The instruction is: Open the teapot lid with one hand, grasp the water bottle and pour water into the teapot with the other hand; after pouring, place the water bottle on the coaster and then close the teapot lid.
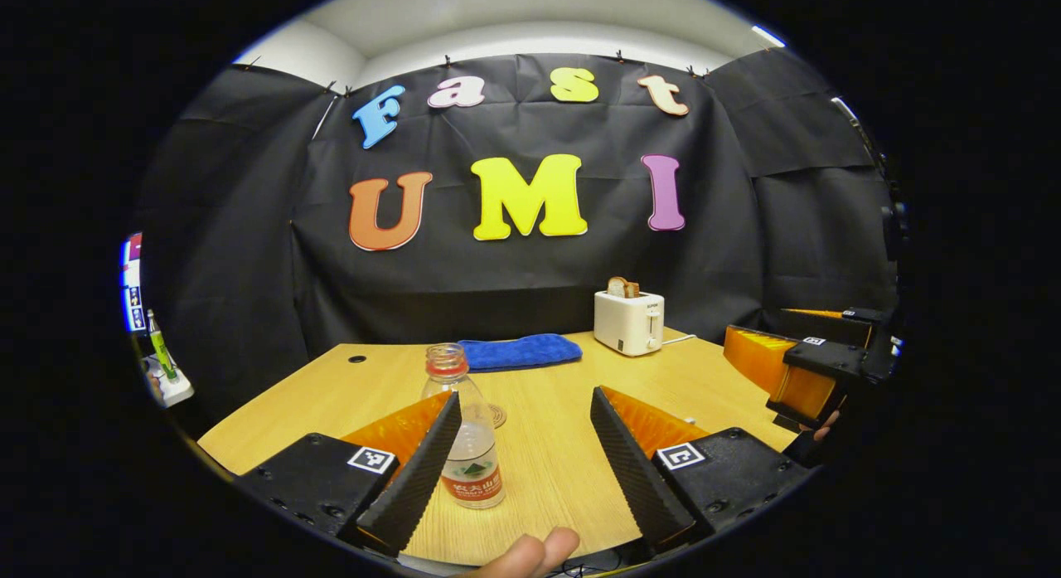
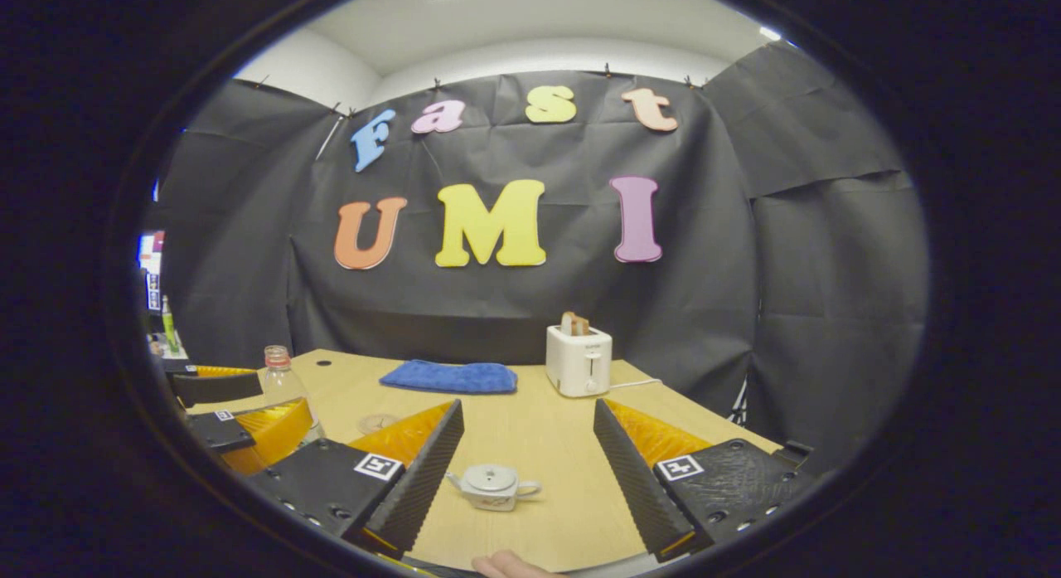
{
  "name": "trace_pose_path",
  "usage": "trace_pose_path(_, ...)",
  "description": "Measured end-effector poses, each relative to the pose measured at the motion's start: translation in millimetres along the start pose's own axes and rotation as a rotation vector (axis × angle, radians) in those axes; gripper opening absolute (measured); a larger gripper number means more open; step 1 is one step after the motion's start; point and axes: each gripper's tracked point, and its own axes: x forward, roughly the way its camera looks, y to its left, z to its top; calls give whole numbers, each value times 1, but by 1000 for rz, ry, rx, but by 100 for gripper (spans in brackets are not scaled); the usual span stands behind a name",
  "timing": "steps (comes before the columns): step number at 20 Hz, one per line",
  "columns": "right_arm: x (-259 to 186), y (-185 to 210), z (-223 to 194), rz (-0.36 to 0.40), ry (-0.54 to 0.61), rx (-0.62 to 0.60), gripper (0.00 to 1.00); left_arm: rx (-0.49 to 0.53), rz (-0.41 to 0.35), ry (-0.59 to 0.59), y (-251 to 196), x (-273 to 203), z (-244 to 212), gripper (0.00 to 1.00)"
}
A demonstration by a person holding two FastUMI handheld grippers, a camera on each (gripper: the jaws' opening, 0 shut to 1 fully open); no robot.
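Left tool (image 1: 518, 462), fingers wide apart and empty; the water bottle (image 1: 464, 433) stands upright just inside its left finger, coaster (image 1: 496, 415) just beyond. Right tool (image 2: 522, 470), equally spread and empty; the lidded teapot (image 2: 492, 486) sits between its fingers on the worktop (image 2: 530, 429).

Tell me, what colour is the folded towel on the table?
The towel is blue, clearest in the left gripper view.
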Motion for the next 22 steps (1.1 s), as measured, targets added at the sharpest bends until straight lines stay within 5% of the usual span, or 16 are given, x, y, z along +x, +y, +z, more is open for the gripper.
trace_pose_path(13,20,-19,-35,-39,41,-56,95,-2,54,-36,38,-9,2,99)
trace_pose_path(22,65,17,-87,40,119,-45,94,-8,118,-46,69,-12,-11,98)
